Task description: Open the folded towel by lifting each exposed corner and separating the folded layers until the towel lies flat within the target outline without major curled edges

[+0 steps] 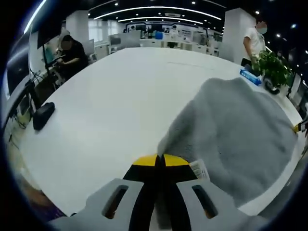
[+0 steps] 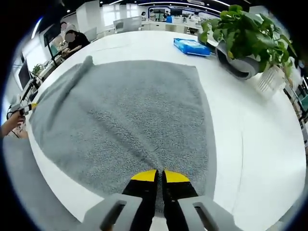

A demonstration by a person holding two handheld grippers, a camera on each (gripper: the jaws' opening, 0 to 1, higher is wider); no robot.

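Observation:
A grey towel [image 1: 240, 139] lies spread over the right side of the white table [image 1: 120, 106]. In the left gripper view my left gripper [image 1: 160, 160] is shut on the towel's near corner, beside a white label [image 1: 198, 169]. That corner is raised off the table. In the right gripper view the towel [image 2: 130, 110] is broad and mostly flat, with creases running toward my right gripper [image 2: 159, 176], which is shut on its near edge. The left gripper [image 2: 23, 109], held by a hand, is at the towel's far left corner. The right gripper's yellow tip [image 1: 299, 127] peeks in at the towel's right edge.
A potted plant [image 2: 240, 36] and a blue pack [image 2: 191, 46] stand beyond the towel. A black object [image 1: 43, 115] lies near the table's left edge. One person sits at the far left [image 1: 72, 55] and another stands at the far right [image 1: 253, 41].

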